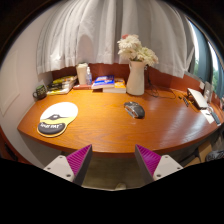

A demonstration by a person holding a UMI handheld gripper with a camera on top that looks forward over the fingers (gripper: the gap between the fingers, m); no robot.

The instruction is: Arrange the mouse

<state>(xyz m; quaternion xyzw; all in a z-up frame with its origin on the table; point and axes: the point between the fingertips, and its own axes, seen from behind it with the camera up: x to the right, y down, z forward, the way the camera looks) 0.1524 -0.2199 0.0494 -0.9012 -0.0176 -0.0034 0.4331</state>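
A dark grey mouse (134, 109) lies on the wooden table (100, 125), right of centre and well beyond my fingers. A round mouse pad (57, 116), white at the back and dark at the front, lies toward the table's left end. My gripper (113, 160) hangs over the table's near edge, open, with nothing between its purple pads (79, 158).
A white vase of pale flowers (136, 70) stands at the back centre. Books (108, 86) and a white container (84, 74) sit left of it, with more items at the back left (58, 87). A laptop (199, 99) and cables lie at the right end. Curtains hang behind.
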